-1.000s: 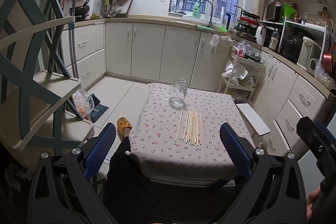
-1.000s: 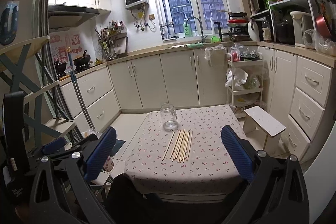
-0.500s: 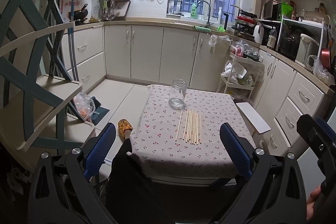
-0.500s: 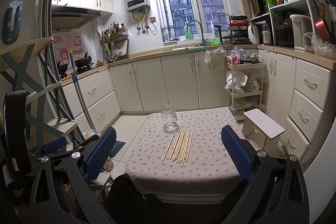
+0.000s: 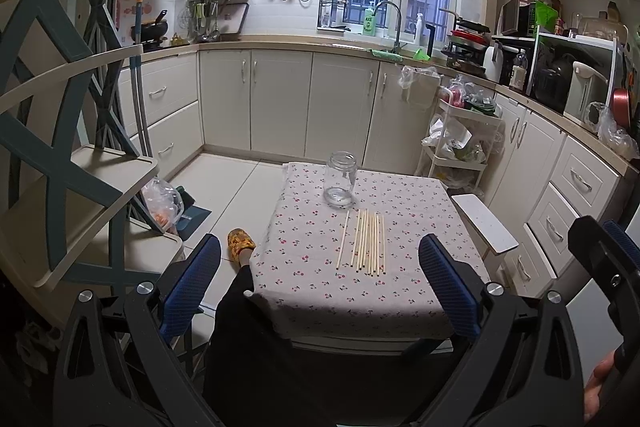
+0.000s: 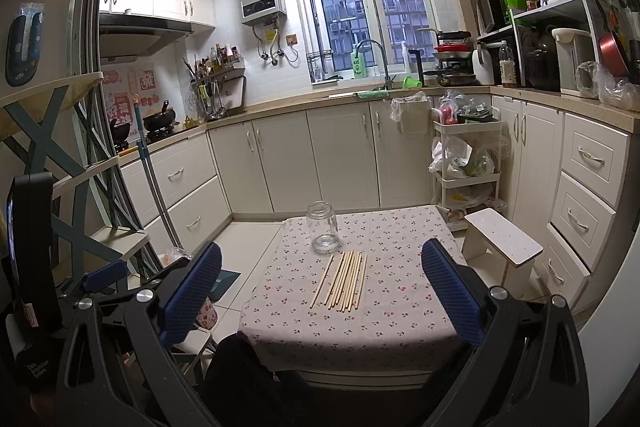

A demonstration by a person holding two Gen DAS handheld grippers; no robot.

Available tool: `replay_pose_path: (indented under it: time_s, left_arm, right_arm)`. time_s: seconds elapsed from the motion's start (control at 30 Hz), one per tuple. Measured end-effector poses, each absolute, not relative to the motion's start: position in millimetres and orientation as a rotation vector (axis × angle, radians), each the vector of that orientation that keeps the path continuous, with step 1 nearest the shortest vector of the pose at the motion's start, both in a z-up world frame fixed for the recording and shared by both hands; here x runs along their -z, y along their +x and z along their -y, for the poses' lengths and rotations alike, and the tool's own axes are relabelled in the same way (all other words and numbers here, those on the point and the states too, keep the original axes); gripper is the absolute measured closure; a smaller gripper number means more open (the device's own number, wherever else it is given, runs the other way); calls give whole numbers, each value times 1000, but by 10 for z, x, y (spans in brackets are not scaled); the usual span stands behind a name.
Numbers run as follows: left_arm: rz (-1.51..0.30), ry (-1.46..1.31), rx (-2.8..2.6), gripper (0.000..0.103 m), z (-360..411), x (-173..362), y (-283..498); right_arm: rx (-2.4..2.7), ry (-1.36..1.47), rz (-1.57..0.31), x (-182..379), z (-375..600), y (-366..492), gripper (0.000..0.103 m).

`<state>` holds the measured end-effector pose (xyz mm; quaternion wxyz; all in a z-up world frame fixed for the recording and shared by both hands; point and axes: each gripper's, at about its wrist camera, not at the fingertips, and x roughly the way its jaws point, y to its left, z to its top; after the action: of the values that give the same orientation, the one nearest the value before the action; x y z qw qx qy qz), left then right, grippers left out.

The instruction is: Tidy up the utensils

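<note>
Where the flowered cloth covers the bench (image 5: 320, 291), a row of wooden chopsticks (image 5: 366, 242) is laid flat, side by side, near the middle; one stick is set a little apart on the left of the row. Just beyond their far ends an open glass jar (image 5: 341, 184) is placed upright, close to the sticks but not touching them. In the right wrist view the same chopsticks (image 6: 344, 279) and jar (image 6: 322, 232) are seen on the bench (image 6: 400, 315).

The left gripper (image 5: 319, 285) is held before the near edge of the bench, its jaws spread wide and nothing held between them. The right gripper (image 6: 322, 293) is held likewise, jaws released and empty.

A white stool (image 6: 505, 237) is seen beside the bench on the right, and a white trolley (image 6: 468, 163) is seen behind it.
</note>
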<state>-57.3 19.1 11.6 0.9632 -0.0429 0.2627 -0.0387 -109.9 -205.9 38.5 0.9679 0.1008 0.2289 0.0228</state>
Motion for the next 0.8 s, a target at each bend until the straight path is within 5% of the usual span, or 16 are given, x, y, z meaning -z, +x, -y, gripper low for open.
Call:
replay_pose_path:
  time_s: [0.8]
  left_arm:
    - [-528,-89,69,8,-259,-140,-586]
  right_arm:
    - [-47,206,-459,-393,2077,-1110,7]
